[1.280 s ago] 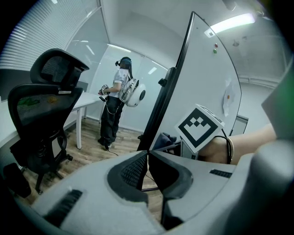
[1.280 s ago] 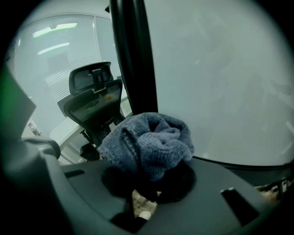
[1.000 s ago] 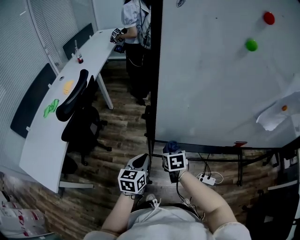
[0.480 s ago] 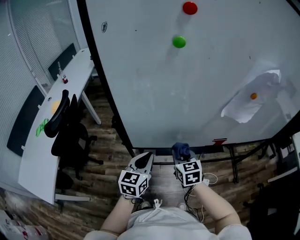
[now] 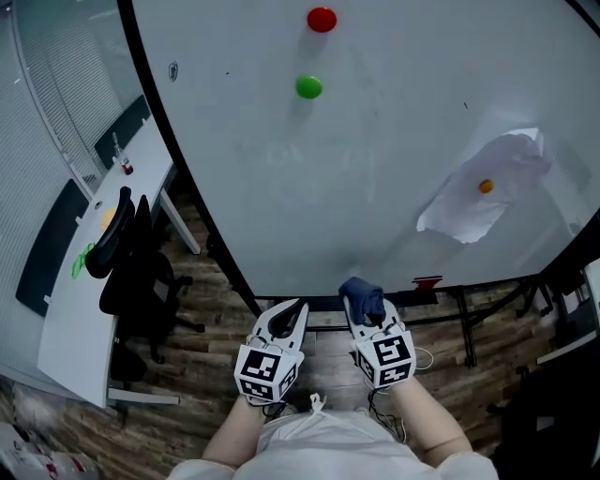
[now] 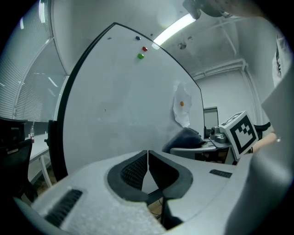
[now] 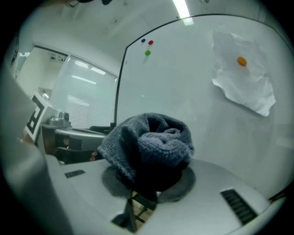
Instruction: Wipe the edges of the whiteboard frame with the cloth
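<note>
A large whiteboard (image 5: 394, 159) with a black frame (image 5: 178, 178) stands in front of me. My right gripper (image 5: 364, 307) is shut on a bunched dark blue knitted cloth (image 5: 362, 296), held just below the board's bottom frame edge (image 5: 309, 302). In the right gripper view the cloth (image 7: 149, 144) bulges out between the jaws. My left gripper (image 5: 289, 314) is shut and holds nothing, beside the right one; its jaws (image 6: 147, 167) meet in front of the board (image 6: 124, 101).
Red (image 5: 322, 19) and green (image 5: 308, 87) magnets and a sheet of paper (image 5: 483, 197) under an orange magnet are on the board. A black office chair (image 5: 131, 272) and a white desk (image 5: 80, 309) stand at the left. Cables and a power strip (image 5: 424, 358) lie on the wooden floor.
The view has swung right, from the board's left frame edge towards its middle. Both grippers stay low before the bottom edge; the right one with the cloth has shifted slightly right.
</note>
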Demonstrator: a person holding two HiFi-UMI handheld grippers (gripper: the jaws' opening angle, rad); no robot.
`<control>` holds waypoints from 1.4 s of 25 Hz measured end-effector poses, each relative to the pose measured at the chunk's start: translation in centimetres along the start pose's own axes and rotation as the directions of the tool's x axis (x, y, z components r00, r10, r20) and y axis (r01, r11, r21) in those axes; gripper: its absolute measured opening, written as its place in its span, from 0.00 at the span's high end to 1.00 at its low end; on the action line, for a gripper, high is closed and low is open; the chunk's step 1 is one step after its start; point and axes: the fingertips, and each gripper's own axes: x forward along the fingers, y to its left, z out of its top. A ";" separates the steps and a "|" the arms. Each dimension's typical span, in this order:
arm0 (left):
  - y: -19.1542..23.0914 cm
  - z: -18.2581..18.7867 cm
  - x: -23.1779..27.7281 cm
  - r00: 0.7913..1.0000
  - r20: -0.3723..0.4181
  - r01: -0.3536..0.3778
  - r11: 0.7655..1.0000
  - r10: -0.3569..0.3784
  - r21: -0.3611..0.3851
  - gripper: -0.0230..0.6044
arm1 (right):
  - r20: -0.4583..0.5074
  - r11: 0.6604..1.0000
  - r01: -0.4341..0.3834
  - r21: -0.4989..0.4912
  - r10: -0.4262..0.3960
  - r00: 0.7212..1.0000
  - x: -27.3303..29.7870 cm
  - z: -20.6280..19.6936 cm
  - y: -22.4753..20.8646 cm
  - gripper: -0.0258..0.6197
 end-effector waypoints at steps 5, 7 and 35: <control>-1.2 -0.5 0.7 1.000 -0.012 0.022 1.000 -0.022 -0.006 0.93 | 0.012 1.000 -0.021 -0.001 0.021 1.000 0.0 0.7 0.3 0.84; -1.6 -0.4 0.8 0.999 -0.014 0.033 0.999 -0.033 0.001 0.93 | 0.003 1.000 -0.025 0.010 0.025 1.000 0.0 0.5 0.4 0.84; -1.7 -0.5 0.5 0.999 -0.029 0.042 0.999 -0.042 0.006 0.93 | -0.020 0.994 0.072 0.085 -0.070 0.997 -2.2 0.4 -2.1 0.84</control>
